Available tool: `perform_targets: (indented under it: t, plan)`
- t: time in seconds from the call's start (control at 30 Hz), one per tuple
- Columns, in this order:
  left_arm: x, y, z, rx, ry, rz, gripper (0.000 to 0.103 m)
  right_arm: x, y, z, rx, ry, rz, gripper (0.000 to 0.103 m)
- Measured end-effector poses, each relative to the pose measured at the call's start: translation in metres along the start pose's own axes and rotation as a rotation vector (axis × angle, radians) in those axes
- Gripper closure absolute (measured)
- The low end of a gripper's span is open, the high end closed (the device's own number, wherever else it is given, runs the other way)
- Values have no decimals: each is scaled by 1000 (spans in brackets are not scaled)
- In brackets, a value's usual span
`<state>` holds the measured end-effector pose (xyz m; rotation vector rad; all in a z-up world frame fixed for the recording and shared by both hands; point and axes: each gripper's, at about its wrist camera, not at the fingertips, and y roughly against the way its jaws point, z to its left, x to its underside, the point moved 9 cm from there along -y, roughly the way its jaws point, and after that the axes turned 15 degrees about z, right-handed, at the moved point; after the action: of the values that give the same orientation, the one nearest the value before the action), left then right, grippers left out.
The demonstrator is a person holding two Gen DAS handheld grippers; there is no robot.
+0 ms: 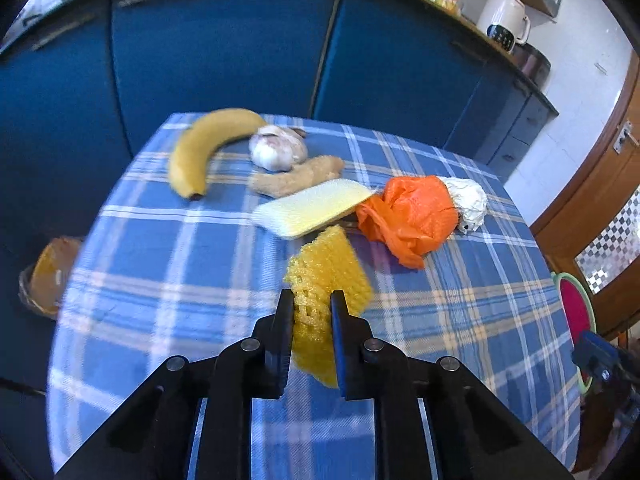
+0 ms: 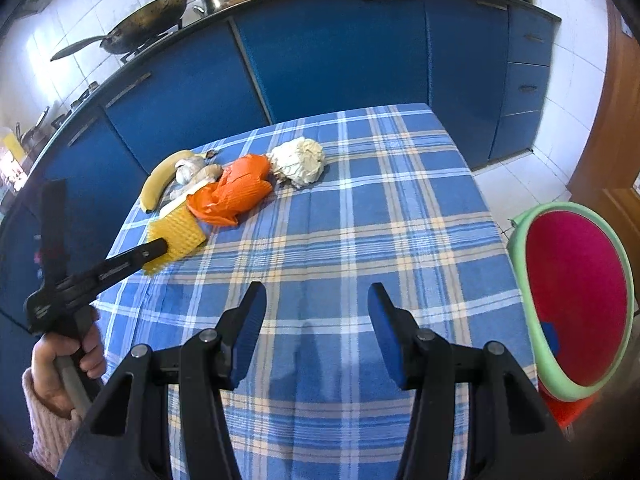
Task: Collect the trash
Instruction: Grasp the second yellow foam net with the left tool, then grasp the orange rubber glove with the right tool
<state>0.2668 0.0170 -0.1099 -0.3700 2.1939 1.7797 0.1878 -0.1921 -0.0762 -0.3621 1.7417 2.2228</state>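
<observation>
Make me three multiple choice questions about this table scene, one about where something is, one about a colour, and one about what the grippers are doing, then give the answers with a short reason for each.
1. Where does the crumpled white paper lie?
A. Next to the orange plastic bag
B. Under the banana
C. On the floor

2. What colour is the foam net held in the left gripper?
A. Green
B. Yellow
C. Black

3. What state is the right gripper in?
A. Shut on the bag
B. Shut on the banana
C. Open, holding nothing

Answers:
1. A, since the paper sits against the bag's side on the checked tablecloth.
2. B, since the mesh between the left fingers is yellow in both views.
3. C, since its fingers stand wide apart with only cloth showing between them.
</observation>
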Motion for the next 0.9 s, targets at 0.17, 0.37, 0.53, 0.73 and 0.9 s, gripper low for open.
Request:
perform_targets:
  t: [0.17, 0.37, 0.53, 0.73, 0.9]
  plan:
    - [6, 29, 30, -37, 43, -63, 85, -8, -10, 18, -9, 26, 6, 48]
    - [-4, 41, 62, -79, 95, -103, 85, -39, -28, 49, -46, 57, 3, 48]
    - [-5, 38, 76, -68, 130, -103, 85, -67, -52, 70, -63, 62, 5, 41]
    - [-2, 36, 79, -56, 141, -101, 85, -88, -89, 77, -69, 19, 43, 41]
    - [-2, 35, 82, -46, 155, -105, 85, -96, -109, 77, -66, -16, 48, 41]
